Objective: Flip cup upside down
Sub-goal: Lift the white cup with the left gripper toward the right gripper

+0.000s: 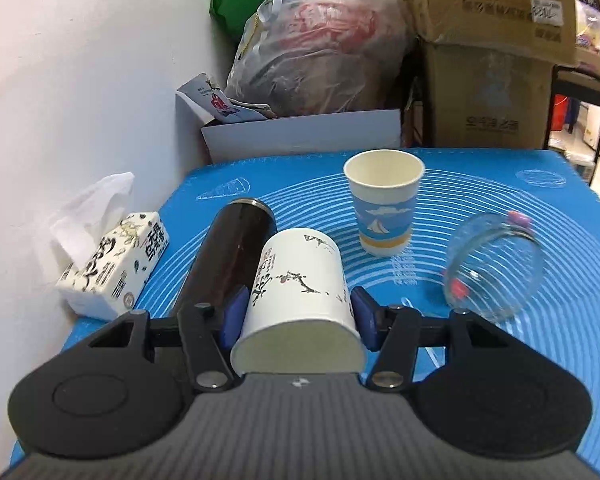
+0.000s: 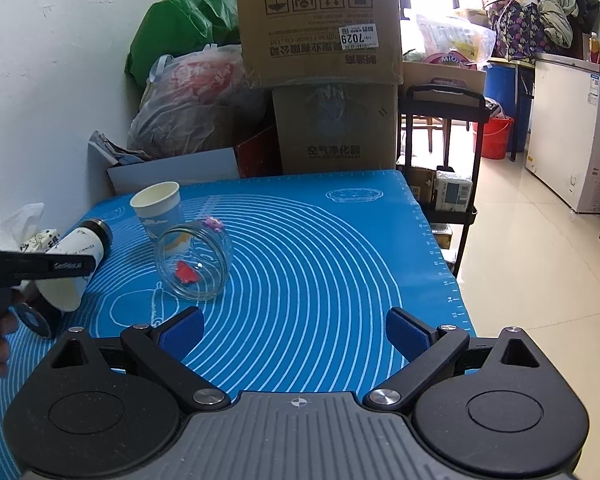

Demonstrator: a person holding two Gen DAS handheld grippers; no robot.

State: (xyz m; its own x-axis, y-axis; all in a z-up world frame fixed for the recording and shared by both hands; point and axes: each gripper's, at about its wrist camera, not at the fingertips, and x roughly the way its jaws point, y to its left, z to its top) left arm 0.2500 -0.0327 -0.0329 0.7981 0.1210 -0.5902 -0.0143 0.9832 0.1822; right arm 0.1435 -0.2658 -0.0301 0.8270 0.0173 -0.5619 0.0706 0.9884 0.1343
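Observation:
My left gripper [image 1: 298,310] is shut on a white paper cup with ink plum-branch print [image 1: 300,280]. The cup is tilted, its bottom pointing away and its open mouth toward the camera, held above the blue mat [image 1: 500,360]. The same cup shows at the far left of the right wrist view [image 2: 70,268], held on its side by the left gripper [image 2: 56,268]. My right gripper [image 2: 294,334] is open and empty above the mat's near edge.
A blue-and-white paper cup [image 1: 384,204] stands upright mid-mat. A glass jar [image 1: 496,264] lies on its side to its right. A dark bottle [image 1: 228,256] lies left of the held cup. A tissue pack [image 1: 116,264] sits by the wall. Boxes and bags stand behind.

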